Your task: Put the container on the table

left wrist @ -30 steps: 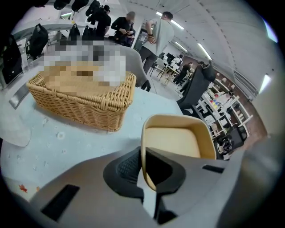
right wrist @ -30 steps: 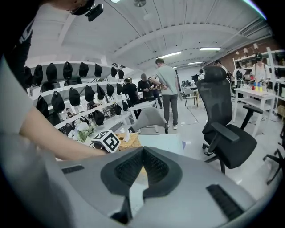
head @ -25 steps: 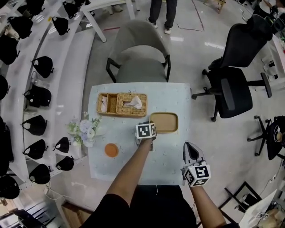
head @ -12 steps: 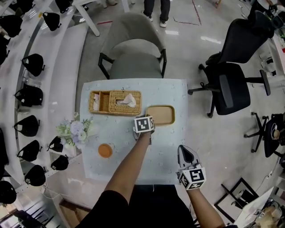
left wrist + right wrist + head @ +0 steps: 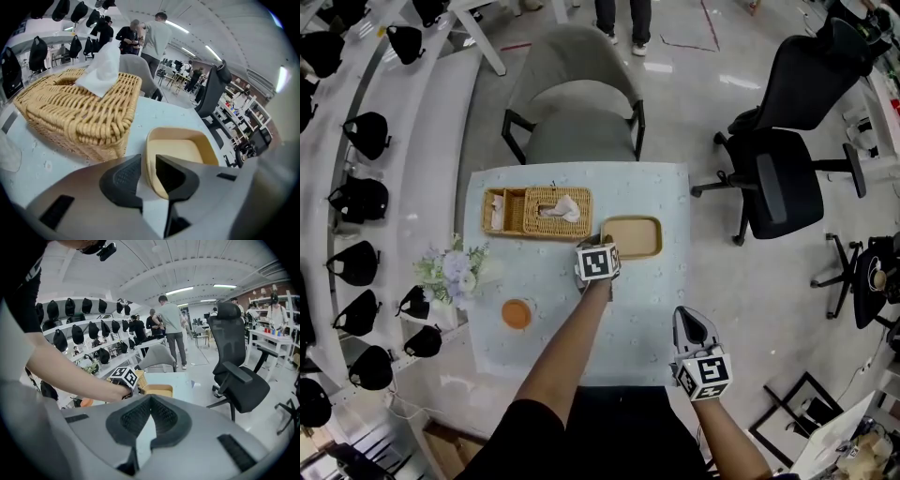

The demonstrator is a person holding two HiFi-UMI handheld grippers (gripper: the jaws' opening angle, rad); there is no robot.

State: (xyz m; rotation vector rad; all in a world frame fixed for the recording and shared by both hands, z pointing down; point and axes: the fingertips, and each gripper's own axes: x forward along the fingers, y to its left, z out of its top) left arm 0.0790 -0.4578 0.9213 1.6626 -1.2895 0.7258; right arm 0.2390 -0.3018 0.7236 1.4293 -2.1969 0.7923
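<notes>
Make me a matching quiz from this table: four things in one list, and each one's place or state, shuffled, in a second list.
1. container
2. wicker tissue box
3. orange disc
4. right gripper

A. jaws together, holding nothing
B. lying flat, nearest the table's near edge
C. rim between the left gripper's jaws
D. just left of the container, tissue sticking out

Pairs: 1-C, 2-D, 3-B, 4-A

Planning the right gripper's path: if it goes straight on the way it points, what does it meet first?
Likely the tan container, whose rim the left gripper holds; depth is unclear.
</notes>
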